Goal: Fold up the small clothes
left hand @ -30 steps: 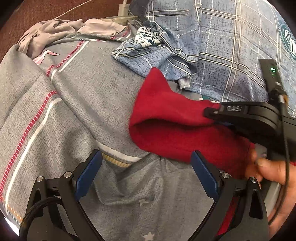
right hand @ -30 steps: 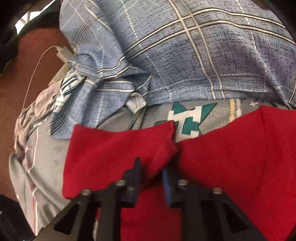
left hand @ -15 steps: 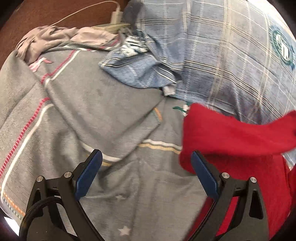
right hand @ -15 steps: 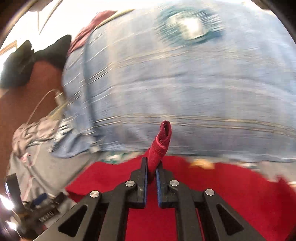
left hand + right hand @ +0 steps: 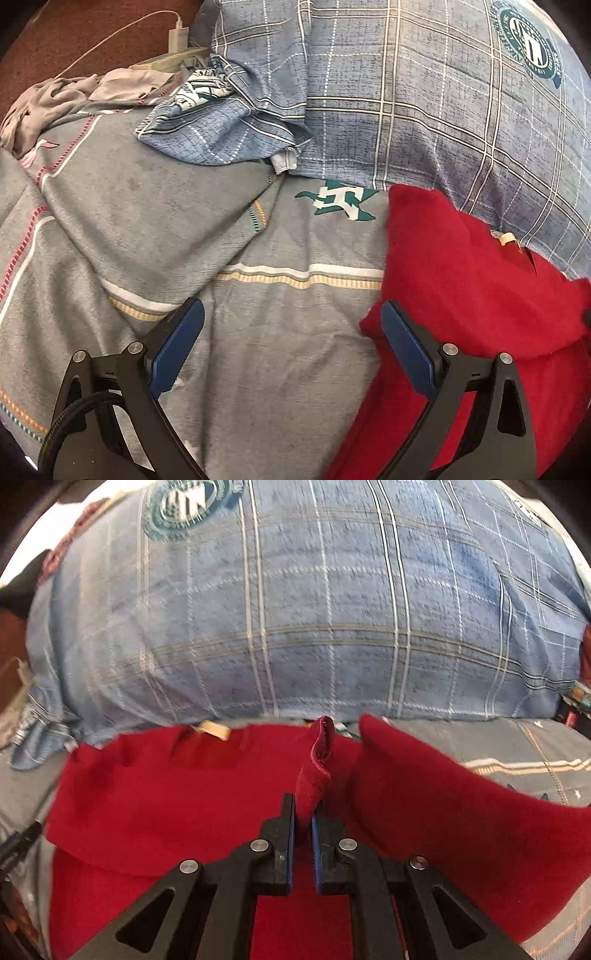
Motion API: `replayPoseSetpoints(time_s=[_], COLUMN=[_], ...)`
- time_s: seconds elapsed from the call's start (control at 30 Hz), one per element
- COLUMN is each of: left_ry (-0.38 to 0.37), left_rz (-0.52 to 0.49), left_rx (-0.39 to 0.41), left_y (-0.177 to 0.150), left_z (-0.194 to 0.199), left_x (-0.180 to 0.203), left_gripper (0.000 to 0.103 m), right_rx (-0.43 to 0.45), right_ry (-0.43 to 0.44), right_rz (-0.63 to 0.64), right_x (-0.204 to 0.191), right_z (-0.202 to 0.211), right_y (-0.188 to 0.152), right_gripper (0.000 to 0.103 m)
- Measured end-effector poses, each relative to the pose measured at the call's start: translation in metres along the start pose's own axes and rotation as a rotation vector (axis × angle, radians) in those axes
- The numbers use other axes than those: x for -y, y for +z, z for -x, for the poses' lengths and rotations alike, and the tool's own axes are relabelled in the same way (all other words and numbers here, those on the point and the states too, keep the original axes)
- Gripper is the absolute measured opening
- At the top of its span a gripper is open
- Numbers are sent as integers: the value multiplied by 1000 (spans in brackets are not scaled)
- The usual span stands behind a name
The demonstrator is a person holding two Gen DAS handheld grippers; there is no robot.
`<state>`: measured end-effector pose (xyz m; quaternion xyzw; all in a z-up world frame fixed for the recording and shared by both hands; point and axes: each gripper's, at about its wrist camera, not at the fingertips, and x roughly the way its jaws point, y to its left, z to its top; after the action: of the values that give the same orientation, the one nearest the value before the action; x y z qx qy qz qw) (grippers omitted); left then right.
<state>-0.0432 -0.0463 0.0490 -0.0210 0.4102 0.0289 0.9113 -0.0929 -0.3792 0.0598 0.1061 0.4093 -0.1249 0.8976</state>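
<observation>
A small red garment [image 5: 461,288] lies on the grey bedsheet [image 5: 184,221], at the right of the left wrist view. My left gripper [image 5: 291,343] is open and empty, low over the sheet, its right finger at the garment's left edge. My right gripper [image 5: 303,819] is shut on a hemmed edge of the red garment [image 5: 317,760], which sticks up between its fingers. The rest of the garment [image 5: 166,794] spreads below it, with a tan neck label [image 5: 214,731] showing.
A large blue plaid pillow [image 5: 314,609] fills the back, with a second blue plaid cloth [image 5: 221,125] beside it. A crumpled beige cloth [image 5: 66,99] and a white charger with cable [image 5: 177,35] lie at the far left.
My right gripper has carried the red garment's edge to the right, so the garment slid rightward across the sheet. The right gripper and hand left the left wrist view. My left gripper stayed open.
</observation>
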Motion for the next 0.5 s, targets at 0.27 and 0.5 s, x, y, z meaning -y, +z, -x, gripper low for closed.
replayPoseSetpoints(time_s=[0.27,0.5], left_ry=[18,31], left_rz=[-3,3], left_rx=[-52,-73], left_y=[-4,-8], left_z=[-15,-22], left_x=[3,4], left_gripper=[97,97], right_rx=[-52,17], right_ry=[-22,323], right_rz=[19,158], right_x=[4,-88], right_z=[18,25], right_y=[-10,21], right_gripper=[28,47])
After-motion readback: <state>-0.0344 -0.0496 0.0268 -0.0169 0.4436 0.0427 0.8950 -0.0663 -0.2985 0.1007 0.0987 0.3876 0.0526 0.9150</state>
